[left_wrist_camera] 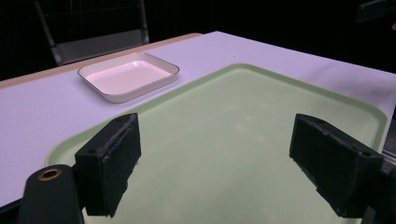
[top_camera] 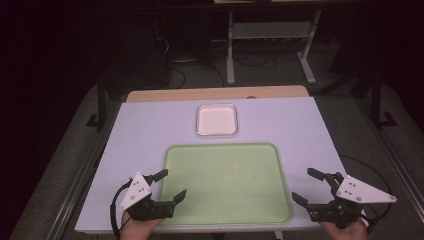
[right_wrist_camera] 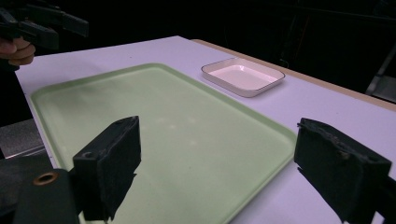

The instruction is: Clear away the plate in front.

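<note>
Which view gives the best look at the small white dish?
The high view: the white dish shows whole from above, sitting just beyond the green tray. The left gripper view and right gripper view show it slanted and farther off, with nothing in it.

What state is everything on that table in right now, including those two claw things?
Green tray: flat on the table, nothing on it.
White dish: upright beyond the tray, nothing in it.
Left tool: open, holding nothing, at the tray's near left corner.
Right tool: open, holding nothing, beside the tray's near right corner.
</note>
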Available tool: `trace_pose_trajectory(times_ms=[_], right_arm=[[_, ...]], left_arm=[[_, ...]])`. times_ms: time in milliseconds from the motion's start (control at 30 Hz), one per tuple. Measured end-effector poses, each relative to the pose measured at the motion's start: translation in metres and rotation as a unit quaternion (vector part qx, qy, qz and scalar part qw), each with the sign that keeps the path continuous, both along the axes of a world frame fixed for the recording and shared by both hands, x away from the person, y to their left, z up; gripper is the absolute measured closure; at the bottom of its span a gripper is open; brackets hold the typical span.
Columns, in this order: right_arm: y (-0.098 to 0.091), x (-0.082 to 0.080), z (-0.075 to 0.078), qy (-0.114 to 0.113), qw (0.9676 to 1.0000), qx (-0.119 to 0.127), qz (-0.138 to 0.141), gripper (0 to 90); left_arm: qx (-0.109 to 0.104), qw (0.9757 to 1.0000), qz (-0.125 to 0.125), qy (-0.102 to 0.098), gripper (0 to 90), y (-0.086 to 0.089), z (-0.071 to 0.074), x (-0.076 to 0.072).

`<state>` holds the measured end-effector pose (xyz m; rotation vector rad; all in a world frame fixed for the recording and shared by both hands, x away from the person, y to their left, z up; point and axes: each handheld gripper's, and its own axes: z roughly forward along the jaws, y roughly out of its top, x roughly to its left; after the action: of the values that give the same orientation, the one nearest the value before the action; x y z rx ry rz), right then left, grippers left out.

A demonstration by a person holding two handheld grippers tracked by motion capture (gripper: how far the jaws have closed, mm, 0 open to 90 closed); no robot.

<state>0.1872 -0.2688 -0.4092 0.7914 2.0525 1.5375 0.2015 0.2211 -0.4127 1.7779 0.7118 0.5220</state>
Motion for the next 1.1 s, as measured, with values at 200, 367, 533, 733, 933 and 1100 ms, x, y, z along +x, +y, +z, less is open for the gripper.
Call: trace_pose_trajectory(times_ms=[200,367,533,733,933,1100], right_arm=[[-0.0005,-0.0005,-0.0004,-0.002,1.0,0.0,0.001,13.8],[-0.0007,-0.0009,0.0,-0.004,1.0,-0.001,0.002,13.8],[0.0001,-0.0026,0.0004,-0.006,1.0,-0.001,0.002,13.8],[0.0009,-0.0034,0.001,-0.008,1.0,-0.002,0.003,13.8],[0.0012,-0.0037,0.0004,-0.007,1.0,-0.003,0.003,13.8],[-0.0004,-0.0051,0.0007,-0.01,1.0,-0.001,0.0,13.9]], left_arm=[[-0.001,1.0,0.004,0.005,15.8,-0.0001,-0.0011,0.0016],[-0.002,1.0,0.004,0.008,16.0,0.0007,-0.0009,0.0016],[-0.013,0.9998,0.001,0.013,17.1,0.0016,-0.0009,0.0016],[-0.016,0.9997,0.0,0.017,17.0,0.0022,-0.0008,0.0023],[-0.013,0.9997,-0.001,0.021,16.8,0.0011,0.0,0.0053],[-0.01,0.9995,-0.007,0.028,16.9,-0.0032,0.001,0.0088]])
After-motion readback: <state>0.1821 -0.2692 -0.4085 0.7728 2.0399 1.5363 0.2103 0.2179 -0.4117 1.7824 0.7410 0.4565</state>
